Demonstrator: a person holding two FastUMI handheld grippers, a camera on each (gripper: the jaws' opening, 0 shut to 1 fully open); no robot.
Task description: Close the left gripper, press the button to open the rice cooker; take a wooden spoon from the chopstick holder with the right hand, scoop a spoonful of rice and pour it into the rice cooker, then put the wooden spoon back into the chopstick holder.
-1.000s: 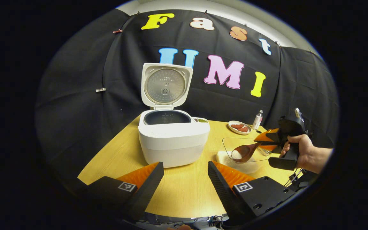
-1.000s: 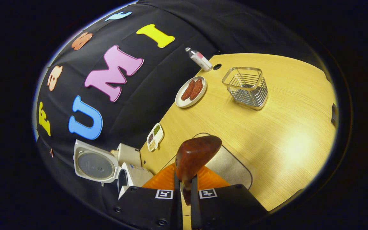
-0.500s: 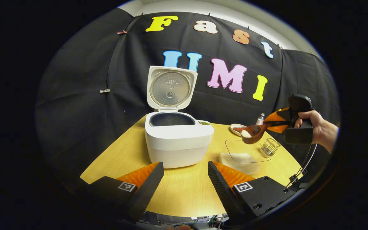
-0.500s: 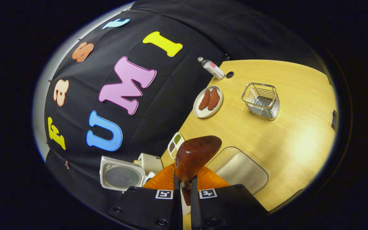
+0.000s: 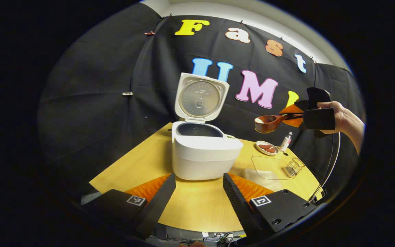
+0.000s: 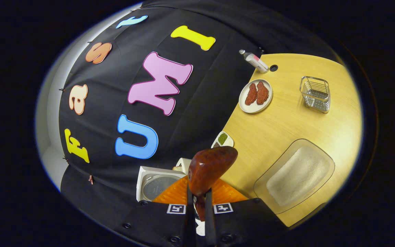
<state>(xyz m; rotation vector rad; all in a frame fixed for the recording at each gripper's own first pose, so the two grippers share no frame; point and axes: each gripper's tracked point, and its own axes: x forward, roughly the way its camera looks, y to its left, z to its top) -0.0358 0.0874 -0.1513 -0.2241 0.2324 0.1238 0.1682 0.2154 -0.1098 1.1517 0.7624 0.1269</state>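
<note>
The white rice cooker stands on the wooden table with its lid raised. My left gripper hangs open low in front of it, holding nothing. In the left gripper view my right gripper floats high to the right of the cooker, shut on the handle of a wooden spoon with white rice in its bowl. In the right gripper view the spoon rises from between my right gripper's fingers, and the cooker lid lies below and left of it. The wire chopstick holder stands empty at the far right.
A clear glass dish of rice lies right of the cooker. A plate with red pieces, a small bottle and a small divided dish sit by the back wall. A person's hand holds the right gripper.
My right gripper has lifted the rice-laden spoon from the glass dish up and toward the cooker. The left gripper has drifted left, staying open.
</note>
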